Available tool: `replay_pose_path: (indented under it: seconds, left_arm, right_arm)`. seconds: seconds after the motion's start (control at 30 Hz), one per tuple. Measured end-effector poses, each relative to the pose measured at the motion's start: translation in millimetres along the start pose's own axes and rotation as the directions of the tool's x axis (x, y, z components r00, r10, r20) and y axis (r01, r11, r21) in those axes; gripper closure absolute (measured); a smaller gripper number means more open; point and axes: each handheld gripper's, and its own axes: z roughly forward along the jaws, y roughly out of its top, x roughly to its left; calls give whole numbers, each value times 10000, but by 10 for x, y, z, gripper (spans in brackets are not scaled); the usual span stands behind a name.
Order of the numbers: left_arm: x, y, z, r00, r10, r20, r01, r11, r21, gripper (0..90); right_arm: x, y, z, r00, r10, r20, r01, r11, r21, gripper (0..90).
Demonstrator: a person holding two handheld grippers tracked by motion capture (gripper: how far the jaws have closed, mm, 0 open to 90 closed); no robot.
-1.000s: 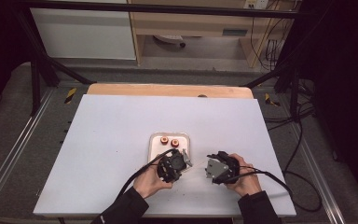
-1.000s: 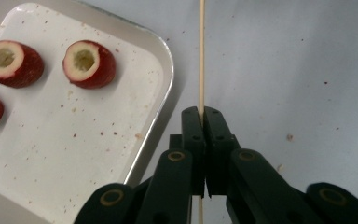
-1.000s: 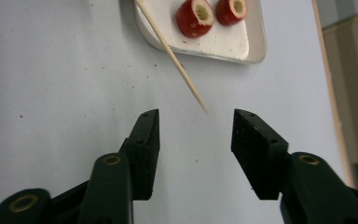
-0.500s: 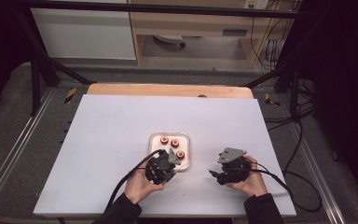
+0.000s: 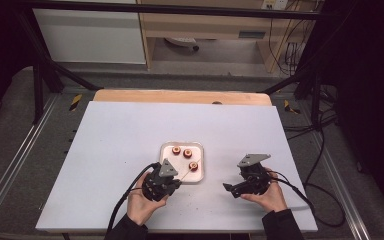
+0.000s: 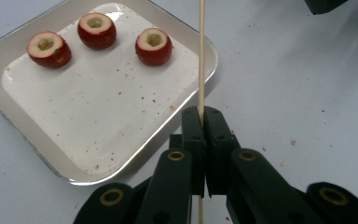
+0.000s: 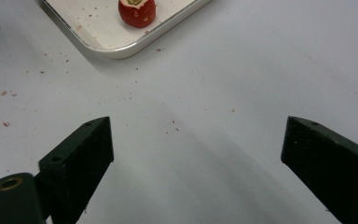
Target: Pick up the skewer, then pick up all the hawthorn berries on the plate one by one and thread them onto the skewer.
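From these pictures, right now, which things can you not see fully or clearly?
- Skewer, left gripper view: top cut off by the frame edge, lower part hidden between the shut jaws of the left gripper.
- Cored fruit, right gripper view: upper part cut off by the top edge.
- Tray, high view: near corner hidden by the left gripper.

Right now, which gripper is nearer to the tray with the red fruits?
Left. The left gripper, shut on a wooden skewer, sits right at the tray near its front-left corner; the right gripper, open, rests apart on the table to its right.
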Motion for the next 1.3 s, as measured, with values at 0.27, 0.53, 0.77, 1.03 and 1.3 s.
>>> replay_pose_path:
  seconds: [0.27,0.53,0.77,1.03,1.3]
  left_arm:
    - [34,-160,-6,9985,-545,82,549,9962,-671,884]
    - [40,-250,-62,9970,-751,186,768,9893,-1242,884]
    - [61,-332,-97,9961,-858,184,876,9861,-1414,884]
    - [97,-418,-123,9946,-1015,230,1038,9823,-1559,884]
    - [138,-475,-133,9940,-1085,140,1094,9816,-1566,884]
  right_arm:
    - [-6,98,-16,9979,615,-194,-613,9981,83,39]
    - [45,295,44,9953,855,-455,-856,9963,-21,34]
    - [130,482,130,9986,-25,-522,42,9995,316,33]
    - [246,722,310,9882,-1317,-785,1393,9851,1006,41]
    - [299,941,491,9618,-2363,-1384,2544,9580,1322,73]
